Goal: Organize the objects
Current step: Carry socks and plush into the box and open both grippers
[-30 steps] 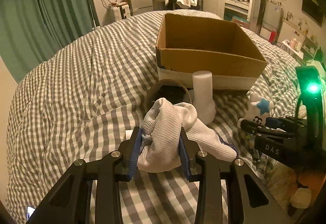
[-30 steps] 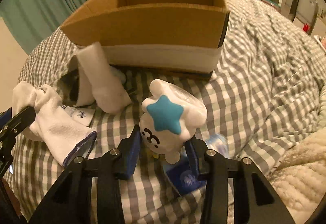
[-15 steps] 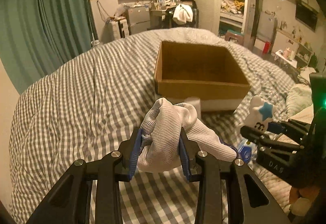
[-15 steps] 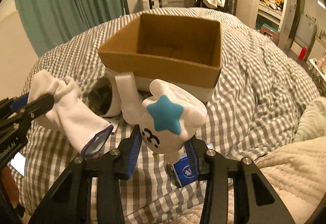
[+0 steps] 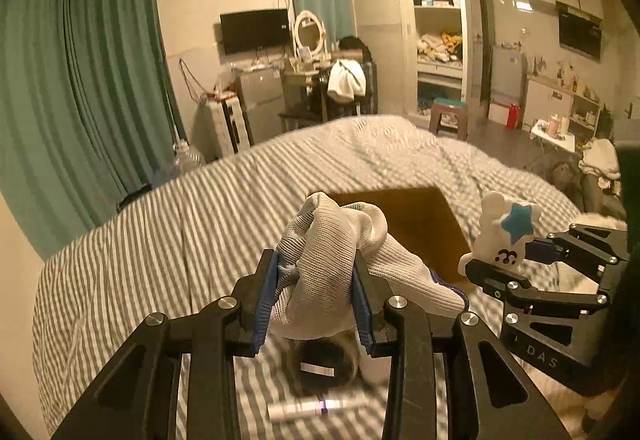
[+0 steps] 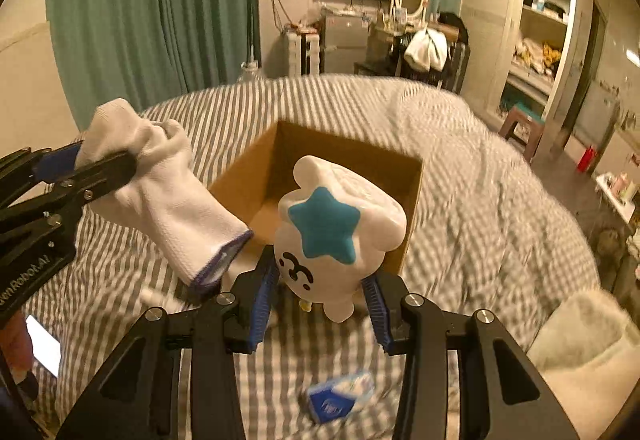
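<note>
Fingers (image 5: pixel 267 296) of the L gripper (image 5: pixel 316 292) are clamped w/ blue pads on a bunched white glove (image 5: pixel 340 264), held up in the air above the bed; its cuff w/ purple edging hangs off to the R. Below it in the L wrist view, on the striped bedspread (image 5: pixel 160 240), lie a dark round item (image 5: pixel 326 358) and a pale tube (image 5: pixel 316 408), both blurred, can't tell what they are. Just behind the glove sits the cardboard box (image 5: pixel 424 224), open top.

In the R wrist view the same glove (image 6: pixel 160 192) and L gripper (image 6: pixel 104 164) show at far L, cuff drooping near the box's L wall. Box (image 6: pixel 256 176) sits mid-frame on the bedspread (image 6: pixel 480 200), inside looks bare as far as visible.

R gripper (image 6: pixel 320 292) has its 2 blue-padded fingers closed on the lower part of a white plush toy (image 6: pixel 340 232) w/ a teal star and small black face; toy is lifted, in front of the box's near-R corner. Same toy (image 5: pixel 504 236) and R gripper (image 5: pixel 500 260) appear at R of the L wrist view, beside the box. Blue-white packet (image 6: pixel 340 396) lies on the bedspread below the R gripper. Fluffy cream blanket (image 6: pixel 580 344) at far R.
</note>
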Available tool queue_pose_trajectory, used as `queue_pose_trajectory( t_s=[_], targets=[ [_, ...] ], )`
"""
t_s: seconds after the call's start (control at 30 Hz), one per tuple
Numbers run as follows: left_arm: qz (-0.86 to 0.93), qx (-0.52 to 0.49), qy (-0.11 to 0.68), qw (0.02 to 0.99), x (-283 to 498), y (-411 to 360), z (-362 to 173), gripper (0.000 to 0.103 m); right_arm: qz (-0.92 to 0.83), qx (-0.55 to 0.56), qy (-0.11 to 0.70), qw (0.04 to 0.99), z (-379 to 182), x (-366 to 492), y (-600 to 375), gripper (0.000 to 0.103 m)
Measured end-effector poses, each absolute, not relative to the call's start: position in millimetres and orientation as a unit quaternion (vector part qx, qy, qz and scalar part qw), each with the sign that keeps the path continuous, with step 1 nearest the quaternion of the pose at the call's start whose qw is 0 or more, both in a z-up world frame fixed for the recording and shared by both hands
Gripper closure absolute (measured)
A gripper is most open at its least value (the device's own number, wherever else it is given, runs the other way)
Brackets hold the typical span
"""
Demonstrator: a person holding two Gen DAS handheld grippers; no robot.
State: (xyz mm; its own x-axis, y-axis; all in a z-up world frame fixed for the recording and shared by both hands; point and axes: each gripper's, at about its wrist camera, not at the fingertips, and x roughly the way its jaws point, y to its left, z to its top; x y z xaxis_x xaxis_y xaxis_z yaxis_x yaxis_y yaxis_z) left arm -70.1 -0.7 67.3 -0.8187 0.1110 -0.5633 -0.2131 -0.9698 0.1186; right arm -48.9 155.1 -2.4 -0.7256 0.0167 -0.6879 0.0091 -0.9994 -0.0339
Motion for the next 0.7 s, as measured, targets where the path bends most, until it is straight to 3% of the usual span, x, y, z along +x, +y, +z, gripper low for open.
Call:
queue_pose_trajectory(
  t_s=[0.3, 0.7],
  targets=[
    [0.948, -0.293, 0.105, 0.067, -150, 23, 66, 0.068, 0.936, -0.35, -0.034, 0.016, 29, -115, 165, 0.062],
    [0.924, -0.353, 0.122, 0.087, -204, 44, -4, 0.068, 0.912, -0.41, 0.004, 0.022, -30, -197, 199, 0.062]
  ],
)
